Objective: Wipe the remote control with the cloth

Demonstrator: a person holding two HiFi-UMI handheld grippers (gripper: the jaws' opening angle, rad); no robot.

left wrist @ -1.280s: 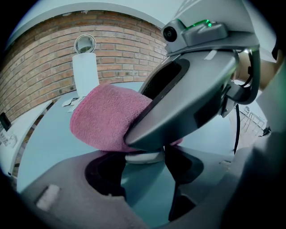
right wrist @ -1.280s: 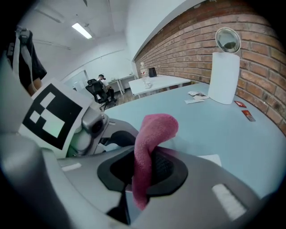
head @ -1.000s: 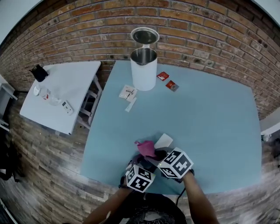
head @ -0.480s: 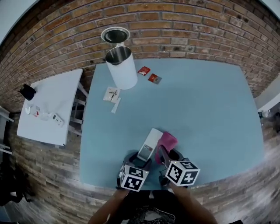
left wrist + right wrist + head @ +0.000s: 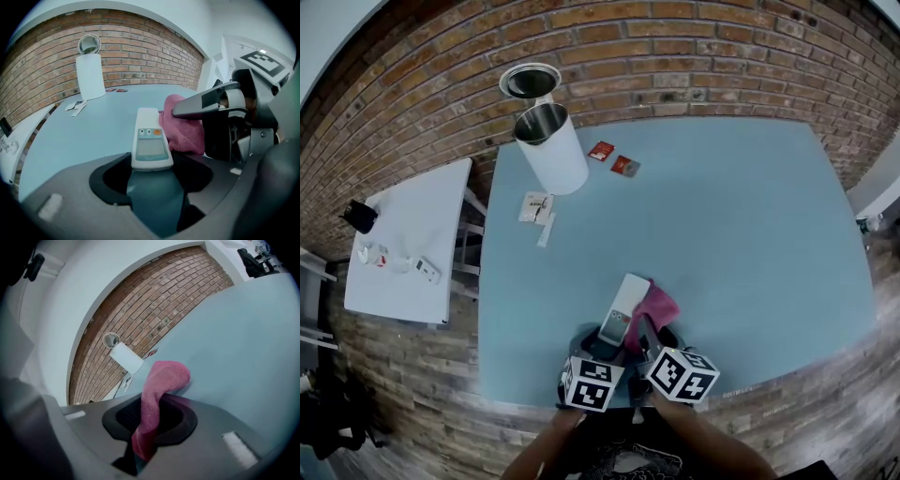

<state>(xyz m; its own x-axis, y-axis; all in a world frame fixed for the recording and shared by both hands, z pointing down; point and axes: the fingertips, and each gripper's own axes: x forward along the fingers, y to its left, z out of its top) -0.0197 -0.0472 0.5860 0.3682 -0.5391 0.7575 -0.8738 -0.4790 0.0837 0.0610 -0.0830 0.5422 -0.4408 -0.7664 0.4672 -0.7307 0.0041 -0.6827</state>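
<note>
A white remote control with a small screen and an orange button is held by its near end in my left gripper, which is shut on it above the light blue table. A pink cloth hangs from my right gripper, which is shut on it. The cloth lies against the remote's right side. In the right gripper view the cloth runs up out of the jaws and folds over at its top.
A tall white cylinder bin stands at the table's far left, with a metal can behind it. Two red packets and white paper slips lie near it. A small white side table with small items stands to the left.
The remote has come up into my left gripper with its length pointing away from me. The cloth has shifted from over the remote to its right side. The head view has swung.
</note>
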